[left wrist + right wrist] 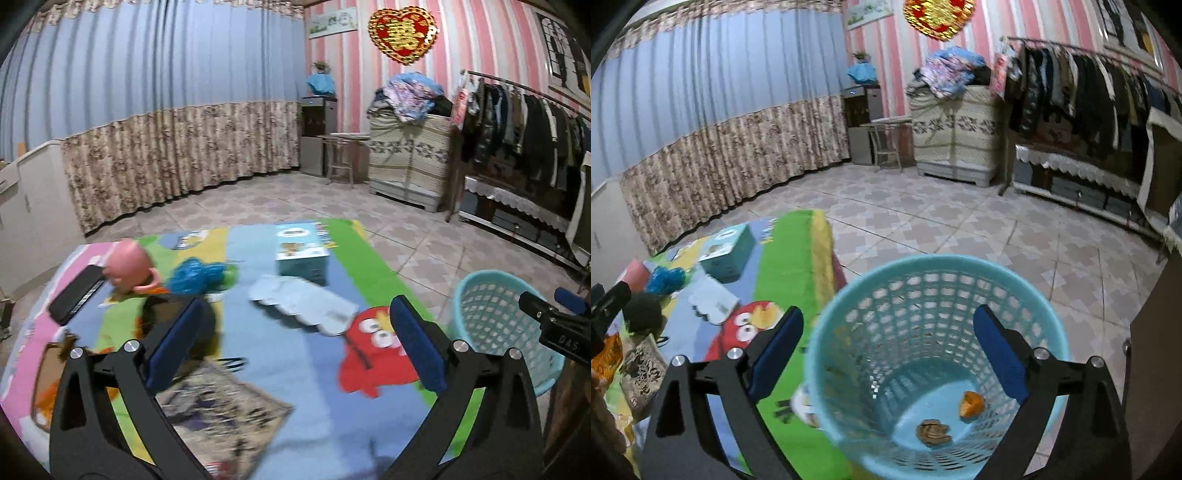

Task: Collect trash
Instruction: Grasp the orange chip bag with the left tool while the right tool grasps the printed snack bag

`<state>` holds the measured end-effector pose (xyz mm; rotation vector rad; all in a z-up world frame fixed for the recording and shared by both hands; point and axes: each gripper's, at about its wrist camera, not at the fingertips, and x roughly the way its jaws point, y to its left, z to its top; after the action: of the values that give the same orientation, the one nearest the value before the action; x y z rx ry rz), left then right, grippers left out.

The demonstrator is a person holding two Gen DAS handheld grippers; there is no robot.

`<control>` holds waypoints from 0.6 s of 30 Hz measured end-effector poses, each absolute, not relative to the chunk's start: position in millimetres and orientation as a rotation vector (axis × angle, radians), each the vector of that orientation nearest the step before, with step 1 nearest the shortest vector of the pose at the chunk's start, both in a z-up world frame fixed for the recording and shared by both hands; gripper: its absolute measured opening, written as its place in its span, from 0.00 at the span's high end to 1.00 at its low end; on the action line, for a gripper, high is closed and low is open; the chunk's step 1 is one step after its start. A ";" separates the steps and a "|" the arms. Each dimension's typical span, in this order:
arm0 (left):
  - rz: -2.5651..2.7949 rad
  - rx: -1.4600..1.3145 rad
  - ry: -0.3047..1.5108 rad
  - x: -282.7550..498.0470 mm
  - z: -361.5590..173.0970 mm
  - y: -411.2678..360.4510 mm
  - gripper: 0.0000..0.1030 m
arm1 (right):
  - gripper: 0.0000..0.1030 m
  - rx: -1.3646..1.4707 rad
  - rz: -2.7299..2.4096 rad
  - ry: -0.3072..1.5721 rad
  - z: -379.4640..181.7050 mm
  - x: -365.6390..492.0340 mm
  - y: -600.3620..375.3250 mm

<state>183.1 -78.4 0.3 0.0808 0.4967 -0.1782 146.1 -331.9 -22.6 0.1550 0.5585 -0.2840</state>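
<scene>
We judge a drop has been made and the next pickup is the step in hand. The right hand-held gripper (888, 350) hangs over the turquoise basket (849, 295), its blue pads spread wide with nothing between them; an orange scrap (971, 403) and a brown crumpled piece (932, 432) lie on the basket's floor. The left hand-held gripper (295, 343) is likewise released and empty, tilted down over the cartoon-printed tabletop (266, 387), which stands just beside the basket.

To do this well, we should pick real rubbish and leave the keepers. Farther from the basket than the red bird print lie a flattened pale-blue wrapper (303, 302) and, beyond it, a crumpled blue bag (194, 277); nearest us, a printed paper packet (221, 402). The pink mug (125, 264), the dark phone-like slab (75, 293) and the teal tissue box (301, 254) look like things to spare.

We would bring the left pads down flat on either side of the wrapper, pinch an edge, and carry it over the rim before letting go. The right one should clear the basket mouth first, so the two do not collide.
</scene>
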 end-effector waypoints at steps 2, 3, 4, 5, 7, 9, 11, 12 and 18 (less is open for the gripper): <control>-0.160 0.078 0.499 180.5 1.2 -64.0 0.05 | 0.11 0.124 -0.265 0.558 -23.1 146.7 -315.6; -0.149 0.074 0.506 178.3 0.4 -51.4 0.05 | 0.11 0.110 -0.250 0.561 -23.7 148.1 -305.2; -0.140 0.070 0.510 176.7 -0.3 -42.9 0.05 | 0.11 0.106 -0.239 0.565 -24.0 149.1 -298.2; -0.128 0.066 0.515 175.0 -1.7 -32.9 0.05 | 0.11 0.106 -0.226 0.569 -24.8 149.8 -292.0; -0.101 0.059 0.526 170.2 -5.7 -11.8 0.05 | 0.11 0.121 -0.188 0.575 -25.1 152.1 -280.8; -0.075 0.058 0.539 166.8 -10.2 8.9 0.05 | 0.11 0.133 -0.161 0.579 -26.8 152.6 -271.3; -0.042 0.062 0.548 163.2 -16.1 29.9 0.05 | 0.11 0.132 -0.135 0.589 -29.7 154.3 -258.9; -0.029 0.061 0.553 162.9 -17.5 38.0 0.05 | 0.11 0.125 -0.121 0.600 -32.2 156.8 -251.2; 0.043 0.038 0.590 161.9 -33.3 88.5 0.05 | 0.11 0.103 -0.055 0.668 -47.1 168.8 -216.8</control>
<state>161.9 88.5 -33.3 0.0378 0.5902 0.0428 168.8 -216.8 -47.1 0.1027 0.6679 -0.0553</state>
